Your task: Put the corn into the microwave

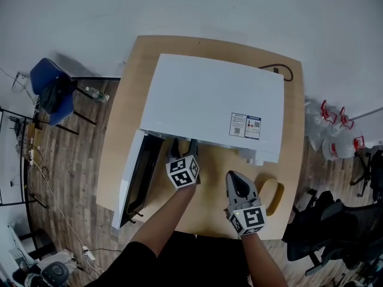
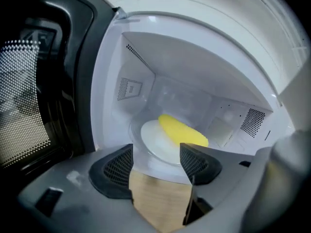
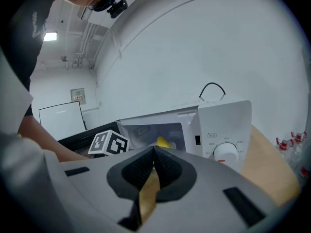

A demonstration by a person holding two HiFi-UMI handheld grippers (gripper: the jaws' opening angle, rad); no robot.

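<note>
Door (image 1: 133, 178): hanging open left of the microwave (image 1: 215, 100).
Left claw (image 2: 155, 153): hovering released and empty at the cavity mouth.
Corn (image 2: 182, 131): lying on the white plate (image 2: 153, 142) inside; probably light, stiff, apt to roll; gripping best across its middle.
Right claw (image 3: 153, 152): hovering clenched on nothing over the table (image 1: 119, 130), right of the opening.

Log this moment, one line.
corn: on plate inside microwave | door: open | left hand-held gripper: open, empty | right hand-held gripper: shut

Likely an office or lab: blue chair (image 1: 51, 89), black office chair (image 1: 335, 226), cables (image 1: 51, 187) trailing over wood floor (image 1: 72, 154).
</note>
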